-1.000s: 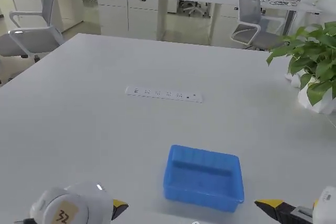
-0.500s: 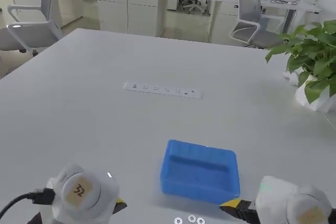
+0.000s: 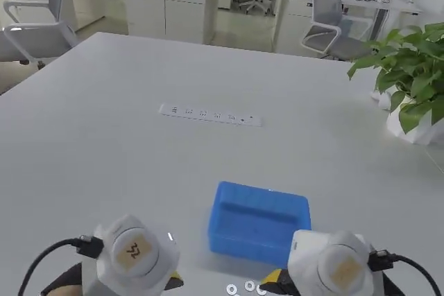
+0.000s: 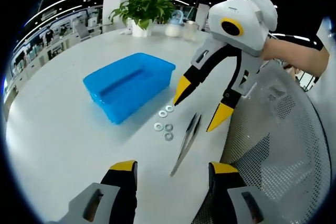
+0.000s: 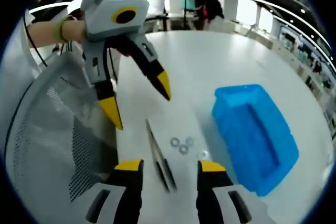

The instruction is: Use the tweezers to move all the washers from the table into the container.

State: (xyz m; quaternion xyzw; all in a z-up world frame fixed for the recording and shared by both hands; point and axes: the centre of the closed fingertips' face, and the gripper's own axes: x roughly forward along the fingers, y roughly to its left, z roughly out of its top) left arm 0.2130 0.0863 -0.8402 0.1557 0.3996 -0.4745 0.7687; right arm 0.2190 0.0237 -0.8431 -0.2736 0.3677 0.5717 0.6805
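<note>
A blue plastic container (image 3: pixel 259 223) stands on the white table, and several small metal washers (image 3: pixel 243 288) lie just in front of it. The tweezers (image 4: pixel 186 142) rest on the table beside the washers (image 4: pixel 165 124), near the table's front edge. My left gripper (image 4: pixel 173 167) is open, its yellow tips either side of the tweezers' near end. My right gripper (image 5: pixel 169 166) is also open and empty above the tweezers (image 5: pixel 160 158), with the washers (image 5: pixel 181 144) and container (image 5: pixel 254 135) to its right. The two grippers face each other across the tweezers.
A white power strip (image 3: pixel 210 115) lies mid-table beyond the container. A potted plant (image 3: pixel 409 67) stands at the right edge. A mesh chair (image 4: pixel 273 145) sits right at the table's near edge. Office chairs (image 3: pixel 326 12) and desks stand beyond the table.
Both grippers have come further into the head view and closer together; the right one has moved left to the container's front. The washers have come into sight as the camera tilted down.
</note>
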